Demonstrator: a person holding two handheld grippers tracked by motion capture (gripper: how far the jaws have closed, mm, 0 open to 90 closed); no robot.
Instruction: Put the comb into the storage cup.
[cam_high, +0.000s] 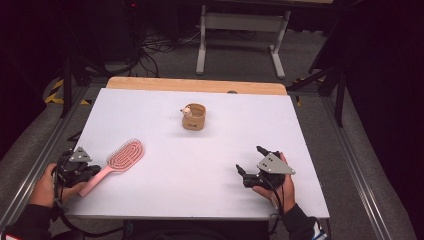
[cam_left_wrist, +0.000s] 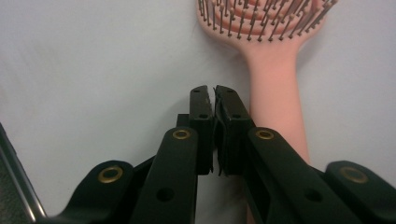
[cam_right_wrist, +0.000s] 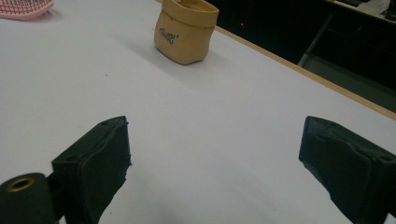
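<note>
white table (cam_high: 200, 165): brush (cam_left_wrist: 275, 93) head cut off beside closed left fingers (cam_left_wrist: 201, 100); right fingers (cam_right_wrist: 100, 154) open.

A pale pink hairbrush (cam_high: 120, 161) with darker pink bristle rows lies on a white table top (cam_high: 200, 165) edged at the far side by a light wood strip (cam_high: 196, 85). A tan pouch (cam_high: 194, 117) carries small dark lettering on its side and holds a cream-and-pink figure (cam_high: 186, 111). Both grippers are black, each topped with a grey plate: left gripper (cam_high: 92, 171), right gripper (cam_high: 250, 161).
</note>
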